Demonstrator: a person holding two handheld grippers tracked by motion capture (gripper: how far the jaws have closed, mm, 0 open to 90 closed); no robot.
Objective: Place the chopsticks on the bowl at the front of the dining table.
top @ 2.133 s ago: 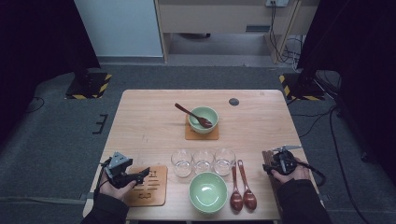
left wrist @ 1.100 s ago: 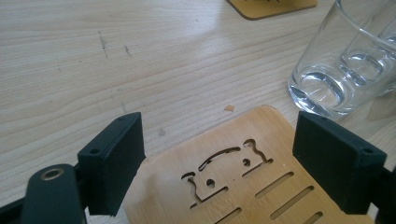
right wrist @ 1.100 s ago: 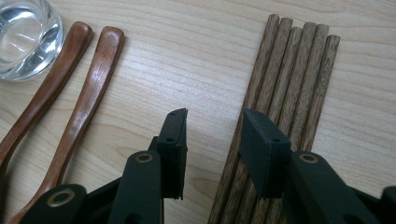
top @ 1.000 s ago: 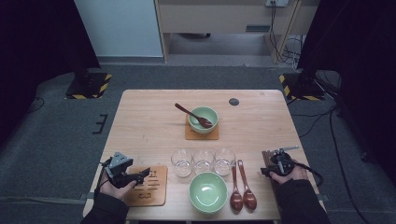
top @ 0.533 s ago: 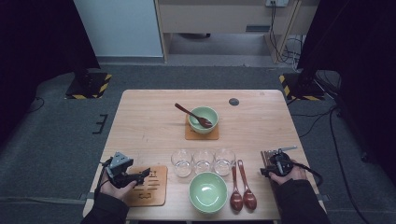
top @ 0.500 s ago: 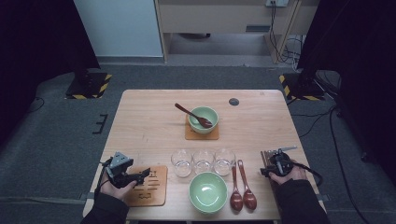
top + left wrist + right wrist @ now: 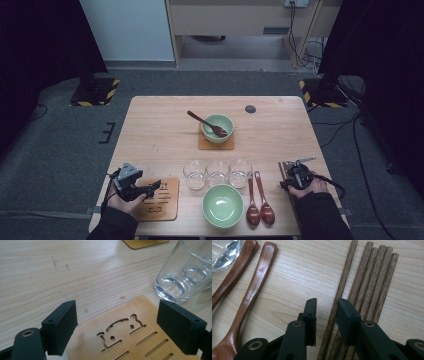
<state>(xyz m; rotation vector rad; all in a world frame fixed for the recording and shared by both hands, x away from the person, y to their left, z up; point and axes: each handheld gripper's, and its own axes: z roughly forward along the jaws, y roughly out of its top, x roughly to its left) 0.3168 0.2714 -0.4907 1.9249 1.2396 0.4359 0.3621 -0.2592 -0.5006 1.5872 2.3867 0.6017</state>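
At the near right edge of the table (image 7: 150,130), the right gripper (image 7: 326,303) hangs over a bundle of chopsticks (image 7: 372,282), its jaws nearly shut and having just been closing; one chopstick (image 7: 342,287), lying slightly apart from the bundle on its left, runs up through the narrow gap between them, and the pads do not yet seem to press on it. The step in hand looks like picking out that single stick. The next move calls for closing the last bit squarely on it without catching its neighbours, then lifting it level. Just left of the sticks lie two wooden spoons (image 7: 254,277). At the near left, the left gripper (image 7: 117,315) rests over a bamboo coaster (image 7: 130,332), jaws wide and holding nothing. Between the hands sits an empty green bowl (image 7: 222,205), with three glasses (image 7: 217,172) in a row behind it. Farther off, mid-table, a second bowl (image 7: 218,127) with a spoon (image 7: 202,121) in it stands on another coaster (image 7: 215,145).
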